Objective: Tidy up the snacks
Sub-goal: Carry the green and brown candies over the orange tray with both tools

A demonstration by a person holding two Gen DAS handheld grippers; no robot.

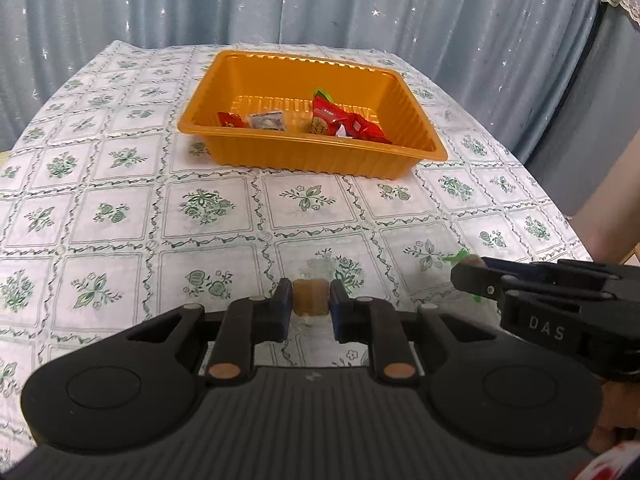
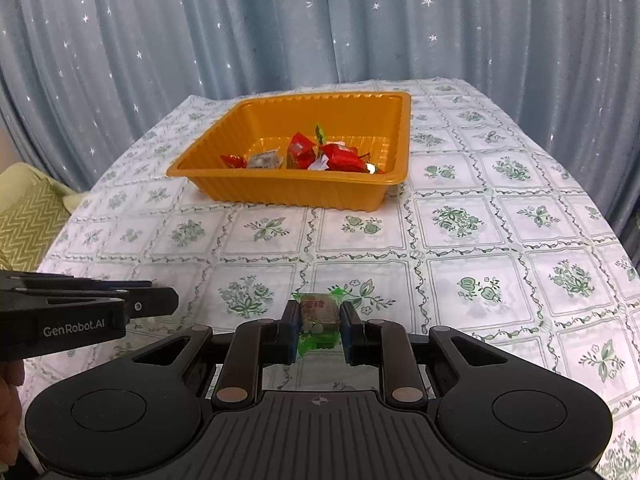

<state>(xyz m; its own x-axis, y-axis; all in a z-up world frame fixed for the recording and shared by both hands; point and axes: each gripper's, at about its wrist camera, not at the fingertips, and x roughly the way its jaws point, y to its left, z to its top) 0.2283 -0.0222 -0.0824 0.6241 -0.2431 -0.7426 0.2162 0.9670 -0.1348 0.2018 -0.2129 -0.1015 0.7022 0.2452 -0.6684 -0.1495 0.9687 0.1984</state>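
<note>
Table draped in a white tablecloth (image 1: 120,216) with green floral squares and vine borders — cloth lies flat and reaches the table's edges. Behind it, a pale blue curtain (image 1: 360,4) sprinkled with white stars, hanging in folds. Yellow zigzag-patterned fabric (image 2: 24,216) at far left of the right wrist view.

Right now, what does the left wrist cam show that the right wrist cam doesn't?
Left wrist only: the left gripper shut on a brown candy, and a bare forearm at right.
Right wrist only: the right gripper shut on a green-wrapped candy, and a yellow zigzag cloth at left.
Both: the orange tray holding red-wrapped snacks, the floral tablecloth, the starry curtain.
</note>
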